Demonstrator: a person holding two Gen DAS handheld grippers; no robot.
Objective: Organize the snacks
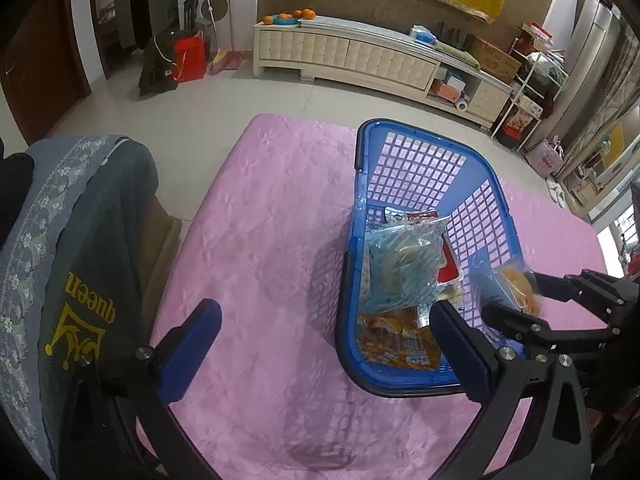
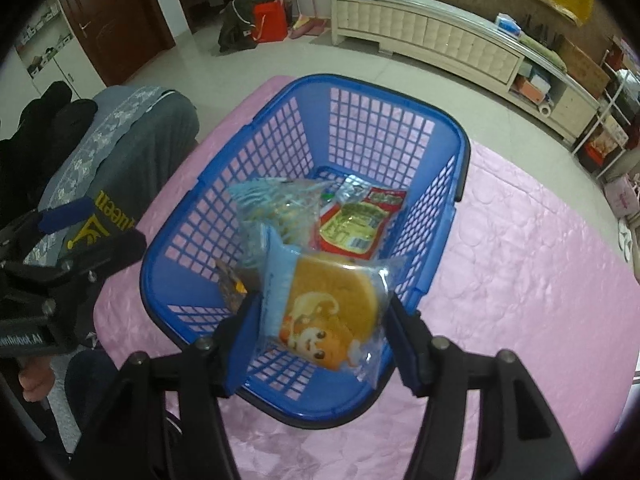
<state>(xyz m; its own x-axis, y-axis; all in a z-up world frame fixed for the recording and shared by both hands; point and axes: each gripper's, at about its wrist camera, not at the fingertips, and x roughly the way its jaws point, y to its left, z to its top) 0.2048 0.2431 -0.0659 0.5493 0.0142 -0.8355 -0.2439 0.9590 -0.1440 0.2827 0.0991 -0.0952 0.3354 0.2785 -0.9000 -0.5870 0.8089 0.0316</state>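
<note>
Over the near end of the blue basket (image 2: 400, 128) my right gripper (image 2: 322, 316) has a wrapped round cake (image 2: 332, 300) between its blue pads; the clear packet with its cartoon face sits between the two fingers, its wrapper edges reaching both pads, though I cannot tell whether the pads press on it or merely flank it. From my left wrist view, the same packet shows as a blurred orange-brown shape at the basket's right wall. My left gripper (image 1: 324, 344) has its fingers spread wide with nothing between them, one pad over the pink cloth (image 1: 260, 240) and the other over the basket's near corner. Inside the basket lie a clear bag with pale blue print (image 1: 404, 268), a red and yellow packet (image 2: 360, 224) beside it, and an orange packet (image 1: 396, 344) at the near end under the bag. Left of the table, a grey garment with yellow lettering (image 1: 80, 280) hangs over a chair.
</note>
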